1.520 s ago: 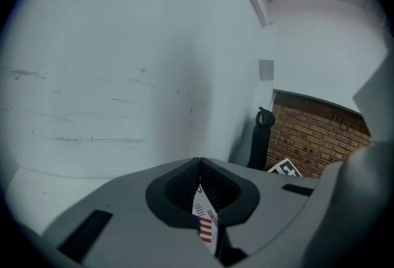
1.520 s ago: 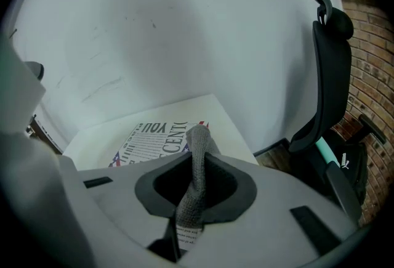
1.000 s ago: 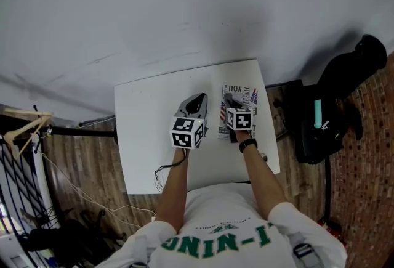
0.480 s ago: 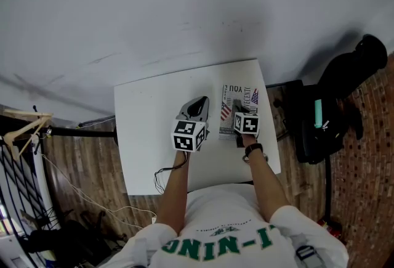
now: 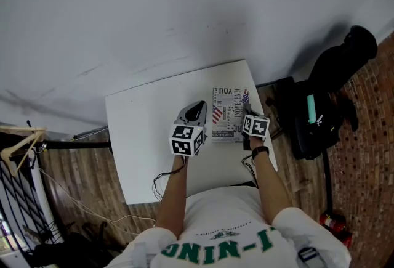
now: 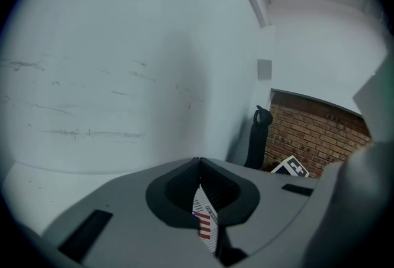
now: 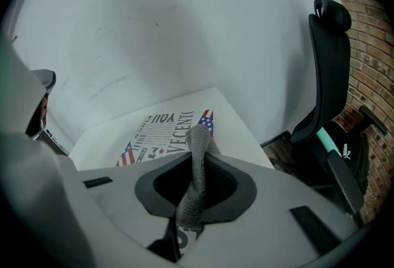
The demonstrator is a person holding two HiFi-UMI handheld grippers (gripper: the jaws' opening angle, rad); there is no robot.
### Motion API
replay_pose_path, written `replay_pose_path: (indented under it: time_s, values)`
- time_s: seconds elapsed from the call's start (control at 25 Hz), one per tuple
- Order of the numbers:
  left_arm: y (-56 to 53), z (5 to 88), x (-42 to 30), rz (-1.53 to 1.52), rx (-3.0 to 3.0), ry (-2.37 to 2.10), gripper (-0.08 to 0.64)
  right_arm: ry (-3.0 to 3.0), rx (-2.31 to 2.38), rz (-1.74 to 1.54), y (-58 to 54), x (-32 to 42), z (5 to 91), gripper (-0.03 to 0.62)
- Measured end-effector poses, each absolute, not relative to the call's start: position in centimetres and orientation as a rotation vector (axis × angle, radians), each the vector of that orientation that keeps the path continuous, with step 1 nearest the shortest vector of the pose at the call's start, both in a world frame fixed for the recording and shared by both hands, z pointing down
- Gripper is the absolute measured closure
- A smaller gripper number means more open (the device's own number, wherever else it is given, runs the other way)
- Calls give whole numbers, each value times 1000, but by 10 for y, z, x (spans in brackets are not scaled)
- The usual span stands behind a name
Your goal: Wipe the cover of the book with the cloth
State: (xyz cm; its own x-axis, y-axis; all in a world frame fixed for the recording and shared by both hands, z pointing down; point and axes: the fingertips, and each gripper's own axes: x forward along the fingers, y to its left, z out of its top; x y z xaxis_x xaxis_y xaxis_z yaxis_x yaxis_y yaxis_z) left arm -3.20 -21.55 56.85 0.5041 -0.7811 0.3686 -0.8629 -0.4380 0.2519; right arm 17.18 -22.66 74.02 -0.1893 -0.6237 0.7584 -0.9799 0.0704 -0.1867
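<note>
The book [image 5: 227, 114], its cover printed with flags and black lettering, lies flat on the right part of the white table [image 5: 141, 131]. My left gripper [image 5: 200, 106] sits at the book's left edge, and in the left gripper view a sliver of the flag-printed cover [image 6: 205, 223] shows between its jaws [image 6: 200, 165], which are shut on it. My right gripper [image 5: 247, 112] is at the book's right edge, shut on a grey cloth [image 7: 197, 180] that hangs down from its jaws [image 7: 198, 151] toward the cover [image 7: 160, 131].
A black office chair [image 5: 332, 76] stands just right of the table, also seen close by as chair [image 7: 329, 69]. The table's right edge [image 5: 266, 131] is next to my right gripper. A clothes rack [image 5: 18, 137] stands on the floor at the far left.
My right gripper has dragged the cloth from the middle of the cover to its right edge, a little nearer me. The left gripper stays at the book's left edge.
</note>
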Motion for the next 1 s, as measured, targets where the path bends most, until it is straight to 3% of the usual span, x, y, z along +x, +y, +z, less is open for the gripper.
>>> replay_pose_path:
  time_s: [0.56, 0.76, 1.0]
  values:
    - [-204, 567, -69, 266, 2283, -1457, 546, -2108, 1190, 920, -202, 11, 736, 537]
    - [-202, 567, -72, 266, 2281, -1465, 546, -2056, 1228, 932, -200, 31, 746, 537]
    - [-202, 572, -63, 264, 2289, -1436, 546, -1974, 1389, 957, -197, 107, 744, 537]
